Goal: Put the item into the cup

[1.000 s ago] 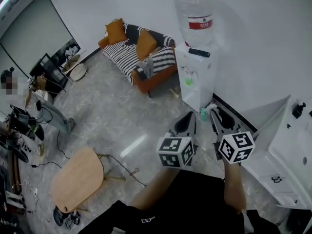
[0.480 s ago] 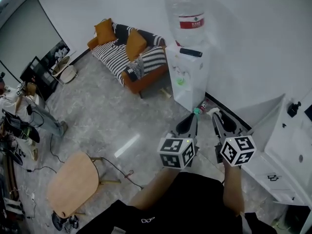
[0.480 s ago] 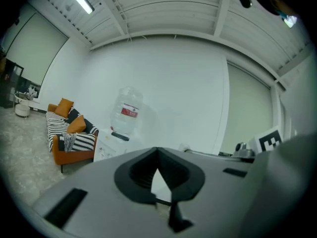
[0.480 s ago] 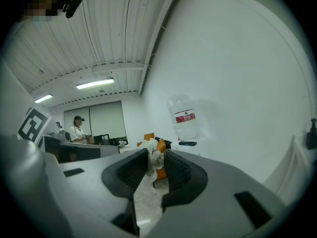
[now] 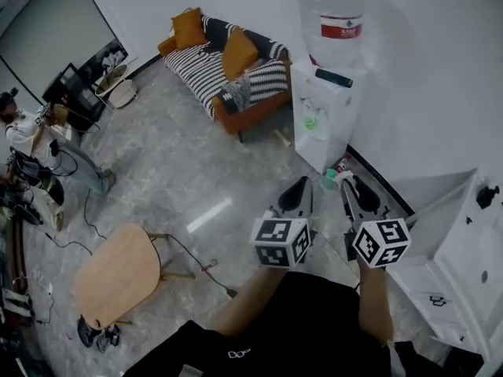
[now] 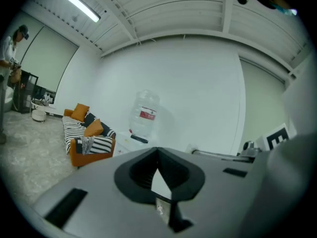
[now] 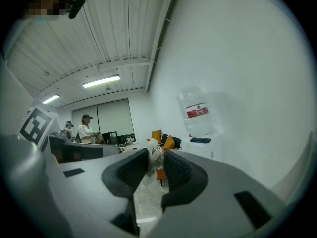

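Observation:
Both grippers are held out in front of the person's body, above the floor. My right gripper is shut on a small whitish crumpled item, which shows as a white bit at the jaw tips in the head view. My left gripper is just left of it, shut, its tips meeting with nothing between them. I cannot make out a cup in any view.
A white water dispenser with a large bottle stands ahead by the wall, something small and teal on the floor at its foot. An orange striped sofa is beyond, a wooden table at left, a white cabinet at right. A person stands far left.
The head view has swung a little, so the room has shifted in the picture. Both grippers stay side by side in front of the body, the right still holding the item.

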A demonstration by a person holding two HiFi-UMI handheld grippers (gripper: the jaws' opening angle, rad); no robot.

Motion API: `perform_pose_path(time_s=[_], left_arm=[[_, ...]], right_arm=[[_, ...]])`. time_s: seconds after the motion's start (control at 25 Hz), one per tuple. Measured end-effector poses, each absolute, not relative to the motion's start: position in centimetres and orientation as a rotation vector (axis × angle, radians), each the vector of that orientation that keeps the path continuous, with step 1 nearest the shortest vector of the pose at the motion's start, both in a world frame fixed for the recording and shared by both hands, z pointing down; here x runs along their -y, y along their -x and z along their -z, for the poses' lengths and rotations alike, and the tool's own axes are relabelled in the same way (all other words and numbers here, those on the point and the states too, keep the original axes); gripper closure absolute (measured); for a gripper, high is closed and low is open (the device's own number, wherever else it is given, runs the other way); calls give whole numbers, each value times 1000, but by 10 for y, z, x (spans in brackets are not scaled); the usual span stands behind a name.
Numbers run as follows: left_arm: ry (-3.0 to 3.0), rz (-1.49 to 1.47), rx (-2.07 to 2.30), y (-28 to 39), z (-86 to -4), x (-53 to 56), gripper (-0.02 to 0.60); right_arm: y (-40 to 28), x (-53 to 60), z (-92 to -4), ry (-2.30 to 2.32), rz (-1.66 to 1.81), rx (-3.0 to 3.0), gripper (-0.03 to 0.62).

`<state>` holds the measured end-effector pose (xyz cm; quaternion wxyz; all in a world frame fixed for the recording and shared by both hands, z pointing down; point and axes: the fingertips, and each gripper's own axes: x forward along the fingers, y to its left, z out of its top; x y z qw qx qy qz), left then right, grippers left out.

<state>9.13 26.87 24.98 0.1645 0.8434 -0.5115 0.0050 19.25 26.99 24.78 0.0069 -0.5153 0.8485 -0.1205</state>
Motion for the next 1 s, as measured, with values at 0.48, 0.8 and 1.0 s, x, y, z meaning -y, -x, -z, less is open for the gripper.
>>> perform_pose_path(time_s=[0.48, 0.8, 1.0], left_arm=[[-2261, 67, 1489, -59, -272, -227, 569], [-2178, 78, 1488, -47, -291, -179, 569], [-2131, 60, 1505, -27, -298, -137, 569]], right_arm=[[-160, -237, -255, 1574, 373, -2723, 488], [-151, -201, -273, 1597, 454, -2775, 488], [-137, -156, -280, 1586, 509, -2798, 488]])
